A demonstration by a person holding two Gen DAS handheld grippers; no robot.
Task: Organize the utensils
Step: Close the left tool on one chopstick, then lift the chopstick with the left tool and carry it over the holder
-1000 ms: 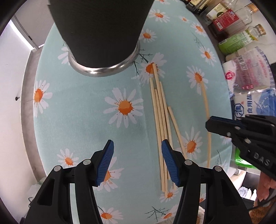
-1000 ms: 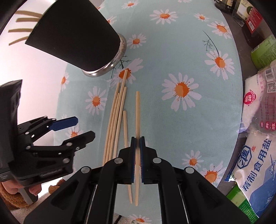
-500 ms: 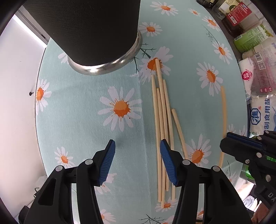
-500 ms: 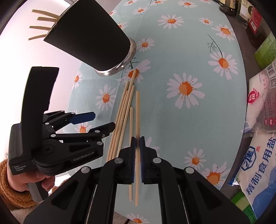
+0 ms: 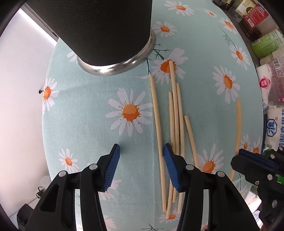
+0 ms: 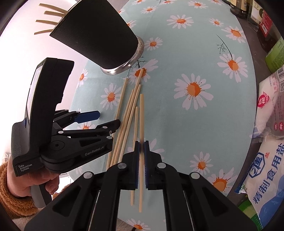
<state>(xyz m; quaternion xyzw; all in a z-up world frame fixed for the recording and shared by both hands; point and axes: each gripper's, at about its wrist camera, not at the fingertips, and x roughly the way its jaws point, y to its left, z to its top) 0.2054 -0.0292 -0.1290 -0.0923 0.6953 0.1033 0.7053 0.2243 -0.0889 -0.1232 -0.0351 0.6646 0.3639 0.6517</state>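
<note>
Several wooden chopsticks (image 5: 174, 115) lie side by side on the daisy tablecloth (image 5: 106, 92), also in the right wrist view (image 6: 127, 110). A black holder with a steel base (image 5: 106, 32) stands behind them; in the right wrist view (image 6: 99, 37) chopsticks stick out of its top. My left gripper (image 5: 141, 167) is open above the cloth, its right finger over the chopsticks. It also shows in the right wrist view (image 6: 99, 119). My right gripper (image 6: 141, 160) is shut on one chopstick (image 6: 141, 115), lifted off the cloth; it shows at the right in the left wrist view (image 5: 237, 124).
Bottles and jars (image 5: 253, 16) stand along the far right edge. Salt and food bags (image 6: 269, 160) lie at the right. The table's left edge meets a white wall (image 5: 17, 106). A hand in a brown sleeve (image 6: 21, 186) holds the left gripper.
The right gripper has risen with its chopstick, lifting it off the cloth. The left gripper has moved forward toward the holder, and the leftmost chopstick has shifted apart from the bundle.
</note>
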